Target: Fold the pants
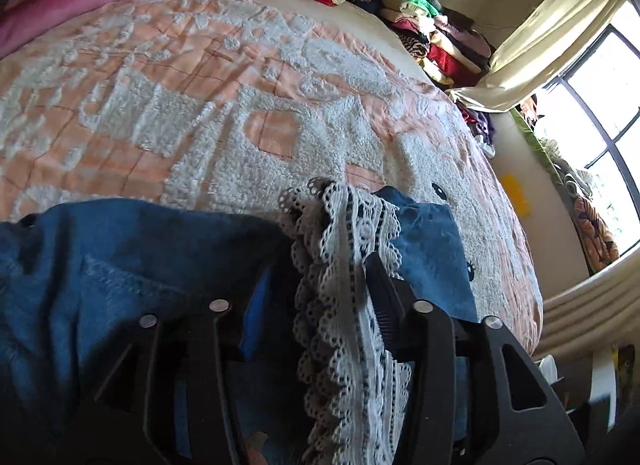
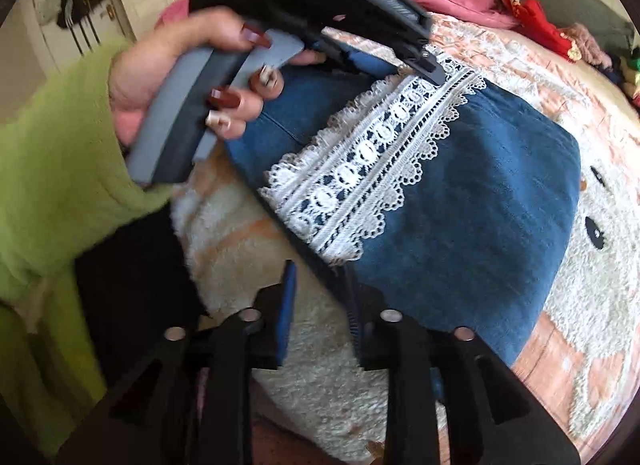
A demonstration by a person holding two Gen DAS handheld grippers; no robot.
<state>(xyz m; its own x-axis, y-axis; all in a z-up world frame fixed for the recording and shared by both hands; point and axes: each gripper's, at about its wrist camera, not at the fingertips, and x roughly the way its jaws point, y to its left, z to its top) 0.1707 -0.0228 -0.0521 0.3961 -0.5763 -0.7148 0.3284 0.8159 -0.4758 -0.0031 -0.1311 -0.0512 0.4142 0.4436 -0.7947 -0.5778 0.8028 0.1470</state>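
Bed [image 2: 580, 77], 1 pants [image 2: 480, 201], 2 hand-held grippers [image 2: 320, 305].

left gripper [image 1: 324, 277] clamped, right gripper [image 2: 320, 293] parted

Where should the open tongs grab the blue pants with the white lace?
Probably the near folded edge of the blue denim pants, just beside the white lace strip. The right tongs are open right at that edge, so they could slide in from the near side of the peach and white fluffy bedspread, one finger under. The left tongs sit at the lace.
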